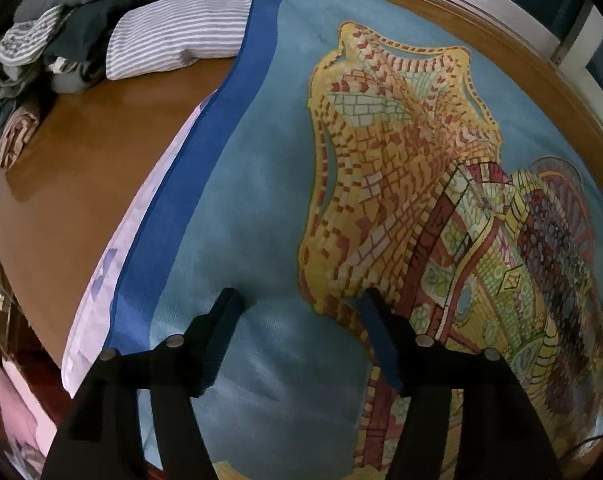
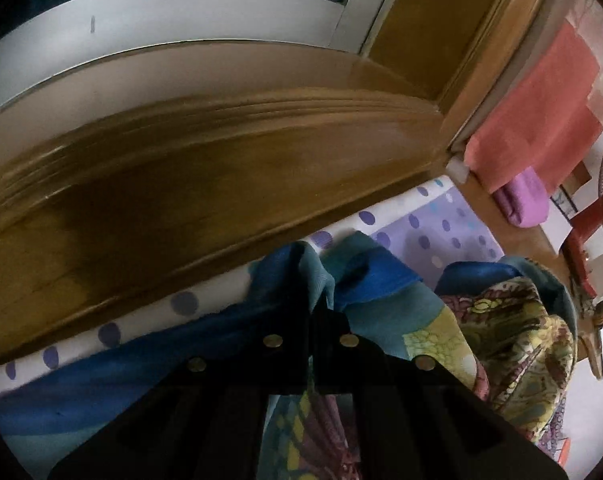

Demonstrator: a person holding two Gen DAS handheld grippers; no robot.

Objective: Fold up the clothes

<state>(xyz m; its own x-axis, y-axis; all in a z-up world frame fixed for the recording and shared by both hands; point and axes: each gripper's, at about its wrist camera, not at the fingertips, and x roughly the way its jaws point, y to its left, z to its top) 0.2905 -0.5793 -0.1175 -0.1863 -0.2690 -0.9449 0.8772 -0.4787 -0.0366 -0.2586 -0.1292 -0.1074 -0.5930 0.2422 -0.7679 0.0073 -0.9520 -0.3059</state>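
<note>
Scarf: big printed scarf [image 1: 261,184], teal field w/ royal-blue border and a yellow/red mosaic motif, spread mostly flat on the bed over a polka-dot sheet [image 2: 441,236]; fills most of the left wrist view.

Scarf, far end: in the right wrist view a bunched corner [image 2: 321,276] is pulled up near the wooden headboard [image 2: 221,184], and another part lies heaped in a crumpled mound to the right.

Left gripper: left gripper [image 1: 299,320] points steeply down over the flat teal part, jaws wide apart, nothing between them. Pads look to be at or just above the cloth; can't tell if touching.

Right gripper: right gripper [image 2: 315,312] has jaws closed tight on the bunched scarf corner, fabric sprouting out past the tips.

Progress: early-to-mid, I'd say. One side smoothed flat, no clean fold line visible yet; the right-hand end is still a rumple.

Left to do: prob. carry the pinched corner across to meet the opposite edge, flatten, repeat till compact, then stack.

Already done (looks like): folded striped shirt [image 1: 181,44] and a pile of folded clothes [image 1: 49,52] sit on the bare wooden bed surface [image 1: 81,168] beyond the scarf's blue border.

Surroundings: orange cloth [image 2: 541,112] and a purple bundle [image 2: 521,200] off to the right side, well apart from the scarf.
</note>
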